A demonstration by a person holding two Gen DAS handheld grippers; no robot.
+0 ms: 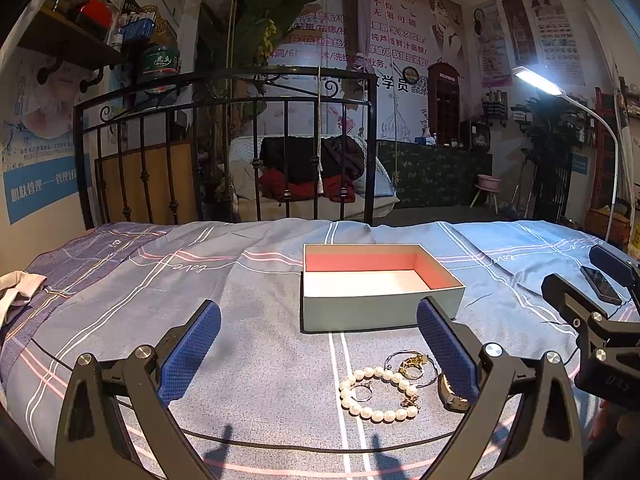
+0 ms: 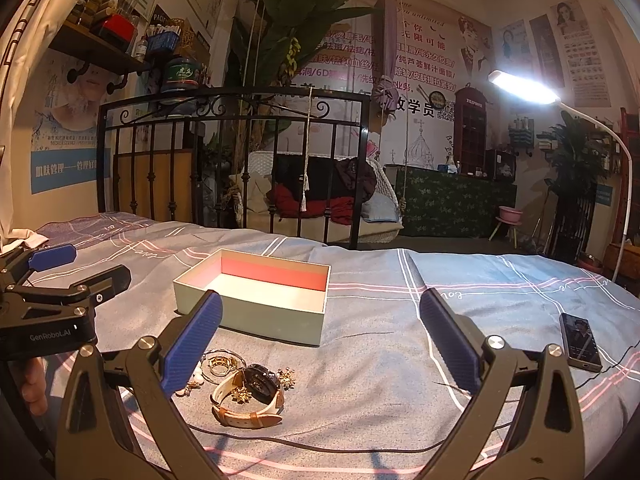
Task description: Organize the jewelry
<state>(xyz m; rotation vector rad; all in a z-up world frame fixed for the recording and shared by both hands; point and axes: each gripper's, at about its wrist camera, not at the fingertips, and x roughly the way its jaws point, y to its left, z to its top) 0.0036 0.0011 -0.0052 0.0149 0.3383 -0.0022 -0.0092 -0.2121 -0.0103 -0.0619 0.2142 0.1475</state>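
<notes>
Setting: a bed (image 1: 160,280) under a blue plaid sheet carries everything; no tabletop is involved.
Box: an open, empty box (image 1: 376,308), pink inside, stands near the middle of the bed, just beyond the jewelry.
Jewelry heap: a pearl bracelet (image 1: 378,394), a small ring (image 1: 362,393) lying inside its loop, thin bangles (image 1: 412,366) and a tan-strap watch (image 2: 250,394) lie bunched together toward the near edge of the bed; small gold flower pieces (image 2: 286,376) rest on and beside the watch.
Left gripper (image 1: 318,354): jaws spread wide, holding nothing, poised above the heap.
Right gripper (image 2: 320,354): jaws likewise wide apart and empty, with the watch low and left between them.
Phone (image 2: 580,340): lies toward the right edge of the bed, well apart from the heap.
Risk, tangling: the pieces overlap, so lifting one would probably drag a neighbour along and drop it short of the box.
Risk, soft bedding: pressing down would likely sink small pieces into the sheet, and the ring could slip from a pinch.
Risk, crowding: both grippers face the same small heap, so they might collide.
</notes>
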